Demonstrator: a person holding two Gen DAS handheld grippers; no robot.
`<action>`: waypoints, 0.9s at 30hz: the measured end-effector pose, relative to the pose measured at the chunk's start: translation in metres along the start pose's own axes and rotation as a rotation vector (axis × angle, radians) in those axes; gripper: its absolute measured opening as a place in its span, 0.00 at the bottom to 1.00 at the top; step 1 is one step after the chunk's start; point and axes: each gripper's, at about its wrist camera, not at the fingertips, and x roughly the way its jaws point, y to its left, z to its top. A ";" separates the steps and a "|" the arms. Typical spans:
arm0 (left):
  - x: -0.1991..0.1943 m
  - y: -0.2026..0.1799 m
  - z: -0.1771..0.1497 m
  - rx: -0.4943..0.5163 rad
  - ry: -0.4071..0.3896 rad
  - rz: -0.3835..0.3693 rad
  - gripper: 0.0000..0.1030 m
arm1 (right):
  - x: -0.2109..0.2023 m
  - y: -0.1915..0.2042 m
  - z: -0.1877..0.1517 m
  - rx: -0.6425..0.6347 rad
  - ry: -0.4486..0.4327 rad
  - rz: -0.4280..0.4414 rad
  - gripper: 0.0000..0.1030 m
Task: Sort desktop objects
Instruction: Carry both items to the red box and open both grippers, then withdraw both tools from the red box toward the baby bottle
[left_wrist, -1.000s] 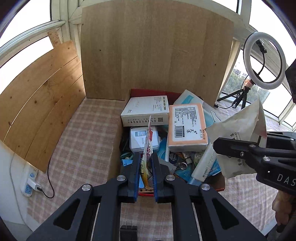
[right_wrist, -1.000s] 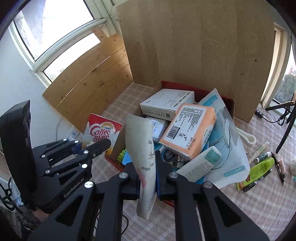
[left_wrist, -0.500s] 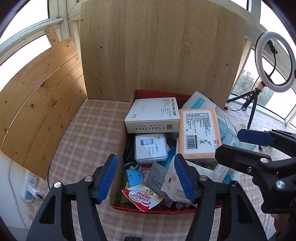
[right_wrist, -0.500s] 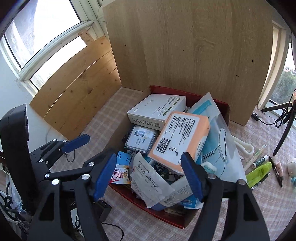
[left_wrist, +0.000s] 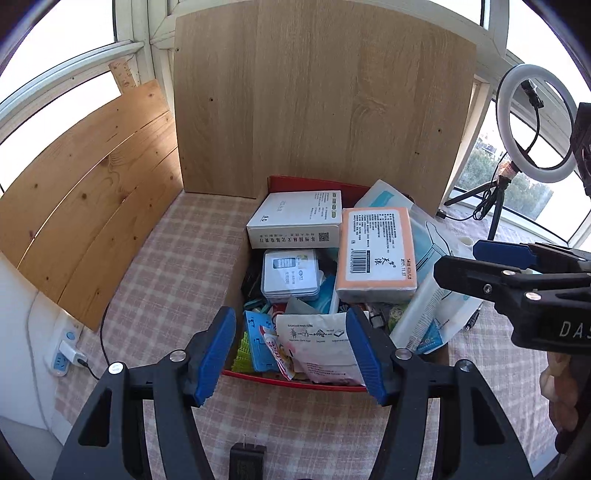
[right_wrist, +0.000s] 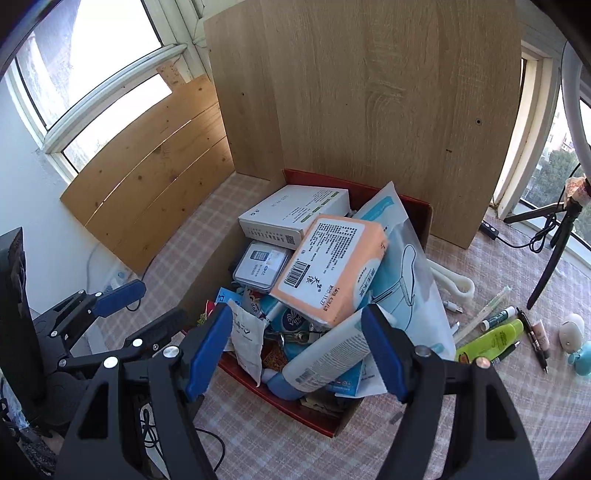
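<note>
- Both packets, clamped a second ago, now lie loose in the red box (left_wrist: 295, 382).
- Left gripper (left_wrist: 291, 358) is released, jaws wide, above the white sachet (left_wrist: 317, 343) at the box's near edge.
- Right gripper (right_wrist: 295, 350) is likewise released, above the white tube (right_wrist: 328, 358).
- An orange tissue pack (right_wrist: 332, 269) tops the pile.
- Pens lie on the checked counter (right_wrist: 517, 369) beside the box.
</note>
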 end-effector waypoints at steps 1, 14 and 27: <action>-0.004 -0.003 -0.004 -0.008 -0.003 -0.004 0.57 | -0.003 -0.002 -0.002 -0.006 0.005 -0.002 0.69; -0.041 -0.045 -0.048 -0.021 -0.014 -0.007 0.57 | -0.053 -0.028 -0.050 -0.014 0.002 -0.007 0.69; -0.057 -0.125 -0.052 0.042 -0.034 -0.089 0.58 | -0.111 -0.108 -0.091 0.090 -0.050 -0.078 0.69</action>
